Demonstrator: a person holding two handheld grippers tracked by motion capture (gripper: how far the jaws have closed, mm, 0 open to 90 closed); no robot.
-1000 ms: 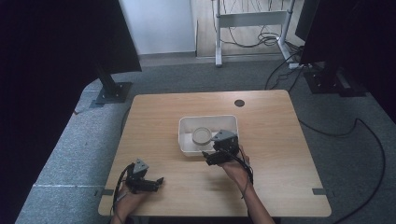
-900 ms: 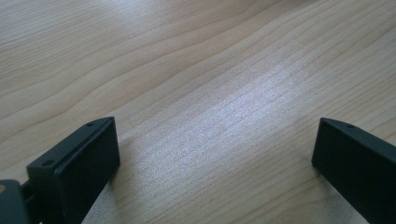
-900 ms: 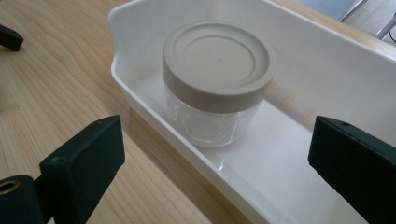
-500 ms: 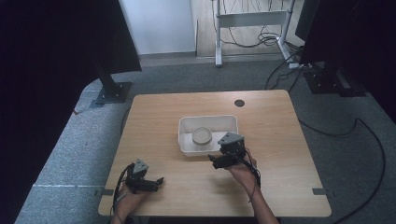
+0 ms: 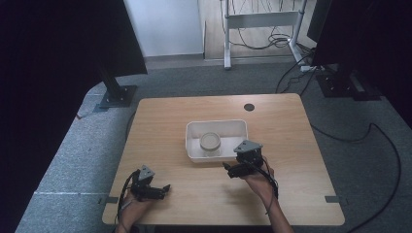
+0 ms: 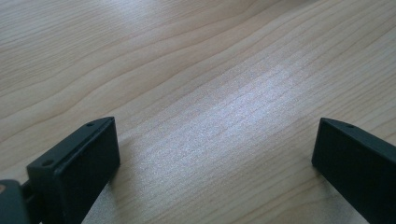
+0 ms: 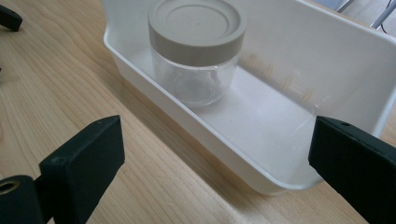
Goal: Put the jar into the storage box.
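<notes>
Jar [image 7: 196, 51] first: we see a clear glass jar with a flat beige lid [image 7: 197, 25] standing upright inside a white plastic bin [image 7: 289, 70], close to the bin's near wall; in the high view the jar [image 5: 210, 143] sits in the front half of the bin [image 5: 194, 131], which rests near the middle of the wooden table [image 5: 291, 126]; we hold the right gripper [image 5: 233, 171] just outside the bin's near right corner, above the tabletop, its grey three-cornered plate [image 5: 248, 146] on top; in the right gripper view its two black jaws stand wide apart with nothing between them, the bin's near wall and the jar lying beyond the gap; the jaws are apart from the bin, not touching it; we keep the left gripper [image 5: 163, 189] well apart from the bin, low at the table's near left corner; in the left gripper view its jaws are likewise spread wide over bare wood grain, clasping nothing; a round dark hole [image 5: 249, 107] marks the table's far edge; grey carpet [image 5: 73, 155] surrounds the table.
</notes>
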